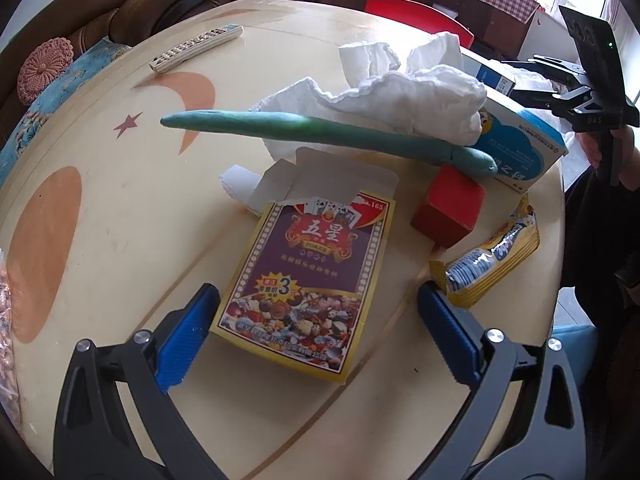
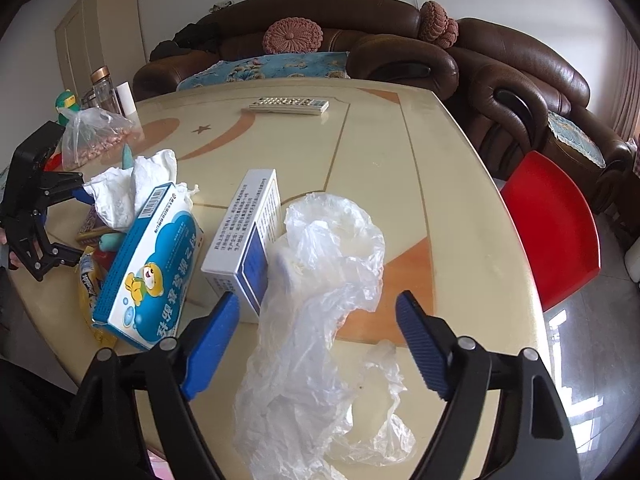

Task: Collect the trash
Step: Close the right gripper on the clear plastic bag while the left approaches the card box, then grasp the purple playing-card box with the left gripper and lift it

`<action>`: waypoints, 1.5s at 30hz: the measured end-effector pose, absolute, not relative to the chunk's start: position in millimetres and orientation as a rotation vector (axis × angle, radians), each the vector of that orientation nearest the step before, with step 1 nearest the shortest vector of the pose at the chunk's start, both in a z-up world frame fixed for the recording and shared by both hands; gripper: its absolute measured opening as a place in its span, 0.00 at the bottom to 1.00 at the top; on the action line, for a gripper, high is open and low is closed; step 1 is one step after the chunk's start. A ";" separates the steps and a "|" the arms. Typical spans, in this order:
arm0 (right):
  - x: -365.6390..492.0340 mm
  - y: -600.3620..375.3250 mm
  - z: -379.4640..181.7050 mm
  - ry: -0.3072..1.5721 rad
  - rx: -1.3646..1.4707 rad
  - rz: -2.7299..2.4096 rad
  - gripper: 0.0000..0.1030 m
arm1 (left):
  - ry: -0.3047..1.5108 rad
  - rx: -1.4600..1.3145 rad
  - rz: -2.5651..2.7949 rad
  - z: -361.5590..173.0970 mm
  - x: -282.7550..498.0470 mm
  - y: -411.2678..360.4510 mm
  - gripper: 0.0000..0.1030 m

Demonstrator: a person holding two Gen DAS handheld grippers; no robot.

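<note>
While both spread wide, left claw (image 1: 318,330) straddles card box (image 1: 308,280), right claw (image 2: 320,344) straddles plastic bag (image 2: 316,320).

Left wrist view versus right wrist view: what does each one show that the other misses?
Only the left wrist view shows the poker card box face-up between the open left tongs, and the red block. Only the right wrist view shows the clear plastic bag between the open right tongs, and the white and blue box. Both show the crumpled tissue, the blue bear carton and the remote.
</note>
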State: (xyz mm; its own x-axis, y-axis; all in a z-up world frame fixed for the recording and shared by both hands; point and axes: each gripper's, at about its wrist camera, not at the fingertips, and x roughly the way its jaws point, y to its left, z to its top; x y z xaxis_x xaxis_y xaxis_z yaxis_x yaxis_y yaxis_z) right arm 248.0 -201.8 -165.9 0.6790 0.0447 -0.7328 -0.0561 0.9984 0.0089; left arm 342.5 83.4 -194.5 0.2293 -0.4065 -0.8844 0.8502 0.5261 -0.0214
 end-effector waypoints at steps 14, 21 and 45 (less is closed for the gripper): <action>249.3 -214.4 -177.1 0.847 0.022 0.027 0.62 | 0.943 0.576 -0.970 -195.6 343.1 81.0 0.92; 252.7 -211.0 -184.0 0.858 0.009 0.021 0.51 | 0.948 0.559 -0.943 -191.3 346.1 78.5 0.77; 248.1 -200.8 -172.9 0.873 0.017 -0.089 0.20 | 0.926 0.436 -0.764 -170.7 319.0 101.3 0.65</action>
State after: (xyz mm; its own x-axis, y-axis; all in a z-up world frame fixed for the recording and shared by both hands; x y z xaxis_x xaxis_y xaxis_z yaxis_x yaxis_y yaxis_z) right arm 248.1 -200.8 -172.9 0.6392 -0.0714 -0.7657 0.0854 0.9961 -0.0215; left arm 319.0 101.3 -170.7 0.3719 -0.3967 -0.8392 0.7483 0.6631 0.0182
